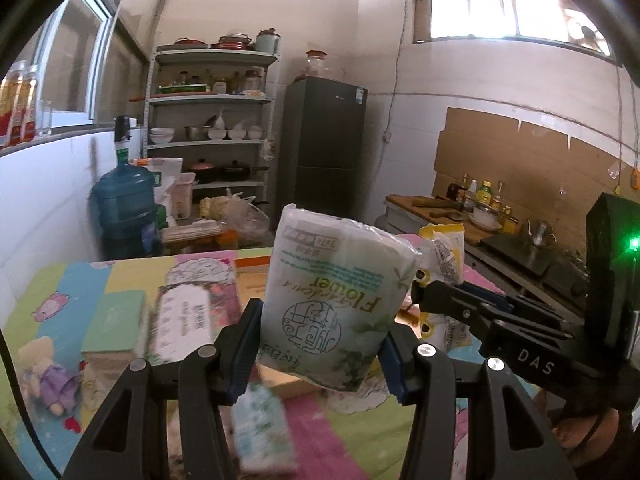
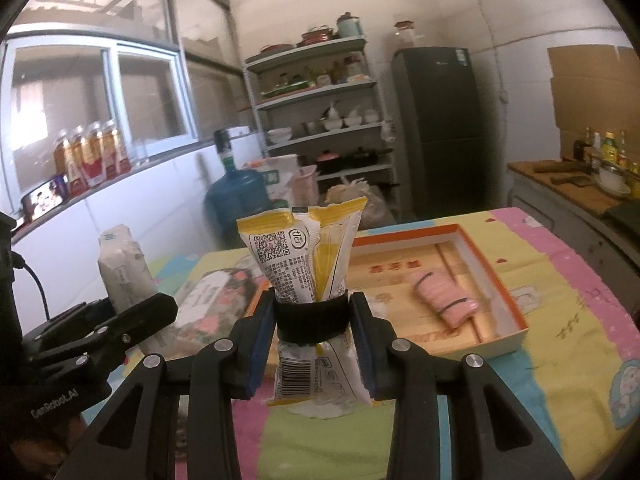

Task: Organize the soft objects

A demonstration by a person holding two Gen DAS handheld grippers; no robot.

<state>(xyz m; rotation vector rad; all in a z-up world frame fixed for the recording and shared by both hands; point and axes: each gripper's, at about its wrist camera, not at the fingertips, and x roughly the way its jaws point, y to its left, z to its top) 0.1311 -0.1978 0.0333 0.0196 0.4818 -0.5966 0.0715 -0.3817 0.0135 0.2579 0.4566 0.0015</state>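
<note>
The left gripper [image 1: 318,334] is clamped on 1 white plastic pack of tissues printed with green flowers [image 1: 334,300], held upright above the table covered in a pastel cartoon cloth [image 1: 72,280]. The right gripper [image 2: 314,316] is clamped on 1 yellow-and-white plastic pouch bound by a black band [image 2: 308,276], its blue-edged pads pinching at the band. The 2 grippers hang side by side, close together; each shows in the other's view.

The table's far edge faces the kitchen floor, and its right edge runs near a counter [image 2: 568,188]. Open cloth lies in front of the right gripper and toward the right edge.

1 shallow orange-rimmed cardboard box [image 2: 496,276] sits on the right half of the table with 1 pink roll tied by 2 black bands [image 2: 444,300] lying inside it. On the left half lie 1 pale green flat box [image 1: 116,320], 1 floral wipes pack [image 1: 182,320] just beside it, and 1 small plush doll in purple [image 1: 52,376] near the left edge. 1 more blurred green-and-white pack [image 1: 260,428] lies below the left gripper.

Beyond the table stand 1 blue water jug [image 1: 122,204], 1 grey metal shelf rack [image 1: 212,120] and 1 dark fridge [image 1: 320,140].
</note>
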